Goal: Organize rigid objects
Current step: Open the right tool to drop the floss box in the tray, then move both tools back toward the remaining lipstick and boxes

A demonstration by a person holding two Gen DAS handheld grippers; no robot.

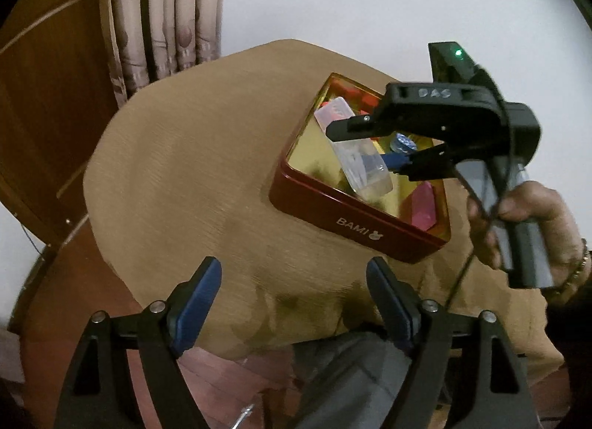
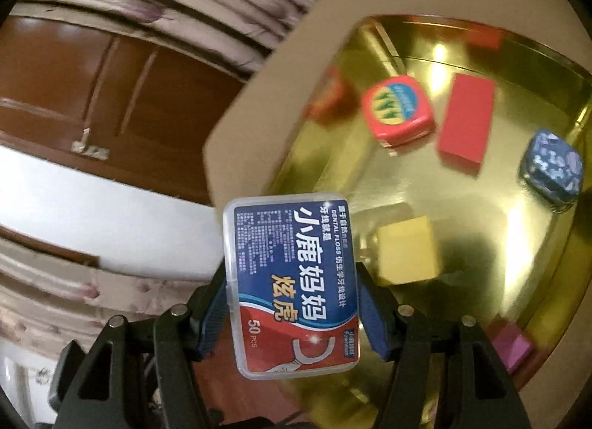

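My right gripper (image 2: pixel 292 312) clamped on one dental floss box (image 2: pixel 292 292) at lower centre, above the gold-lined red tin (image 2: pixel 462 214) holding seven small items, my left gripper (image 1: pixel 294 303) wide apart, empty, over tan tablecloth (image 1: pixel 185 177).

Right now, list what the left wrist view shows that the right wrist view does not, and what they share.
Only the left wrist view shows the left gripper open over the tan tablecloth, the tin's red outer wall with BAMI lettering, and the hand holding the right gripper.

Only the right wrist view shows the floss box's blue label, the red round-cornered case, the red block and the yellow block.

Both show the gold-lined tin, the clear floss box clamped in the right gripper, the blue patterned case and a pink block.
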